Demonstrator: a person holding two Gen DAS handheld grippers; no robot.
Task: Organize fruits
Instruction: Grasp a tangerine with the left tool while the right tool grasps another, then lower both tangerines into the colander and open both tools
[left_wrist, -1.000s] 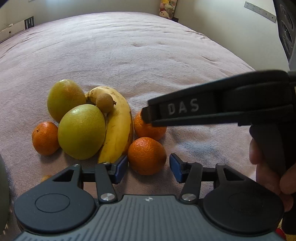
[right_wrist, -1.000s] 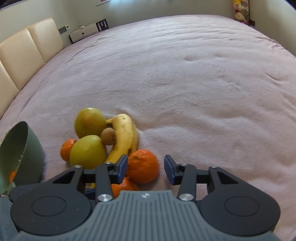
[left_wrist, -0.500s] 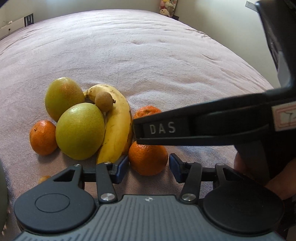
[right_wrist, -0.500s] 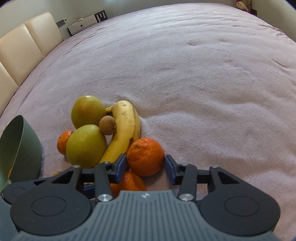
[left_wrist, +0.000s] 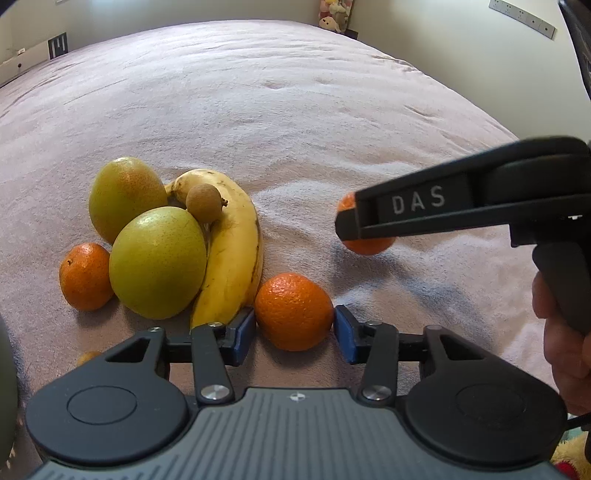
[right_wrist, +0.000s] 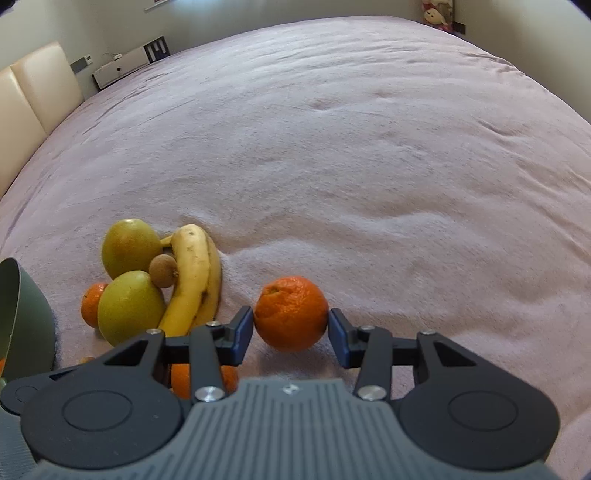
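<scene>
Fruits: mostly unsorted on bed (right_wrist: 369, 147) | right gripper (right_wrist: 291, 328) fingers grasping tangerine (right_wrist: 291, 314) | left gripper (left_wrist: 294, 332) fingers closing around orange (left_wrist: 293, 310), contact unclear | green bowl (right_wrist: 22, 314) nearly empty

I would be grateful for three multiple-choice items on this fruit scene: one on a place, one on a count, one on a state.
1. The small brown round fruit lies:
A atop the yellow banana; B beneath it; C far from it.
2. The large yellow-green round fruits number:
A one; B two; C four.
3. The orange mandarin at the right gripper is:
A clamped between its blue pads; B lying free beside it; C peeled.

Answers: A, it sits on the banana's curve; B, two show side by side; A, both pads press its sides.
</scene>
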